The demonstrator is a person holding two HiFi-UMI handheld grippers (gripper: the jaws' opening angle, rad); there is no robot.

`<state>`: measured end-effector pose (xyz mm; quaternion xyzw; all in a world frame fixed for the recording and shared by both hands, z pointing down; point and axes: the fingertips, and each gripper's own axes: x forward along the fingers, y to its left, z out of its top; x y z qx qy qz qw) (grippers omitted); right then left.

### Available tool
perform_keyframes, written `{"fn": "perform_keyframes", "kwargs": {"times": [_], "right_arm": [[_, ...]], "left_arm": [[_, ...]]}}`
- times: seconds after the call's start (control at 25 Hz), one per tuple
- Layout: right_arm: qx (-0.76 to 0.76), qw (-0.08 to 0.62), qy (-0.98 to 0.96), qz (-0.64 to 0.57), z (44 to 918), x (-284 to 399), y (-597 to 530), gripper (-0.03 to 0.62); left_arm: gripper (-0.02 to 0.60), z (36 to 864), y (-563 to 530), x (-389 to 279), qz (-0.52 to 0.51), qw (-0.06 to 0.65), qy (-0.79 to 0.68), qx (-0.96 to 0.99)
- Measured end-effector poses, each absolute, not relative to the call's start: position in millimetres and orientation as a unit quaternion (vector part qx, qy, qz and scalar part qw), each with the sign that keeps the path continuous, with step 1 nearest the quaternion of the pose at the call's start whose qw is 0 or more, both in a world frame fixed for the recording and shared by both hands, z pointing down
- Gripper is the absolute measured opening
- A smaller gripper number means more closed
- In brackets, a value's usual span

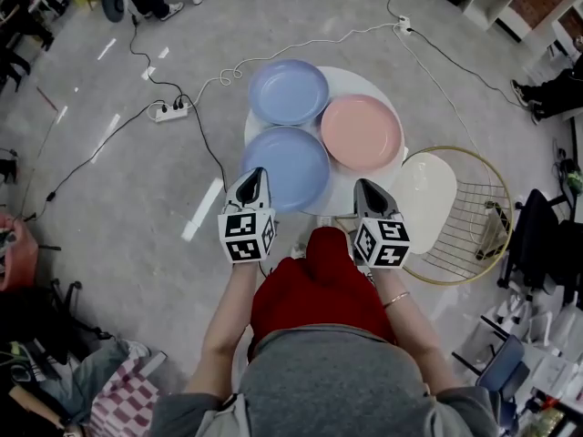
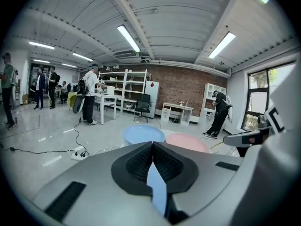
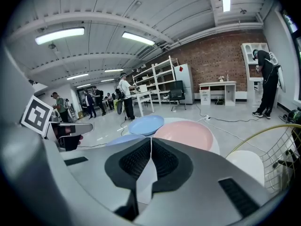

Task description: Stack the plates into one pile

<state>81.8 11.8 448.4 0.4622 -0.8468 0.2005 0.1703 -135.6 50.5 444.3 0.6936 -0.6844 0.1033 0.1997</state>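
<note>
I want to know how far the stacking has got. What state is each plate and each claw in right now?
far blue plate: flat on the round white table, unstacked, nothing on it.
near blue plate: flat on the table, unstacked, nothing on it.
pink plate: flat on the table, unstacked, nothing on it.
left claw: shut, empty.
right claw: shut, empty.

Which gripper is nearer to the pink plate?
Right. The right gripper sits just short of the pink plate; the left gripper is beside the nearer blue plate.
</note>
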Motion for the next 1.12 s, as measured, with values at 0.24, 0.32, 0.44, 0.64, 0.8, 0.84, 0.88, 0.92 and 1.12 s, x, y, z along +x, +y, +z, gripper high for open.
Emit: {"fn": "perform_keyframes", "kwargs": {"times": [0.24,0.32,0.44,0.64,0.8,0.84,0.88,0.92,1.12], "right_arm": [[0.430,0.197,-0.853,0.221,472.0,54.0,1.5,0.031],[0.419,0.208,-0.853,0.231,483.3,45.7,1.7,0.031],[0.405,0.227,-0.851,0.244,500.2,36.5,3.2,0.031],[0.396,0.248,-0.845,0.259,522.8,27.6,-1.0,0.031],[0.391,0.265,-0.840,0.266,538.6,23.8,-3.9,0.031],[0.390,0.269,-0.839,0.267,541.5,22.9,-4.7,0.031],[0.389,0.273,-0.838,0.268,544.0,22.2,-5.4,0.031],[0.389,0.276,-0.836,0.269,546.0,21.6,-6.3,0.031],[0.396,0.295,-0.829,0.263,552.3,19.0,-10.7,0.031]], "left_arm": [[0.017,467.0,50.8,-163.0,0.120,0.223,-0.703,0.665],[0.017,473.8,50.6,-172.7,0.120,0.228,-0.709,0.657],[0.017,485.6,52.2,-186.3,0.133,0.232,-0.718,0.643],[0.017,508.3,58.0,-203.9,0.149,0.253,-0.729,0.619],[0.018,525.7,63.5,-206.4,0.155,0.274,-0.728,0.609],[0.018,529.4,64.5,-206.1,0.157,0.278,-0.727,0.608],[0.018,532.6,65.4,-205.9,0.159,0.282,-0.726,0.607],[0.018,535.4,66.4,-206.2,0.160,0.286,-0.725,0.606],[0.046,549.6,70.5,-209.6,0.162,0.307,-0.725,0.595]]}}
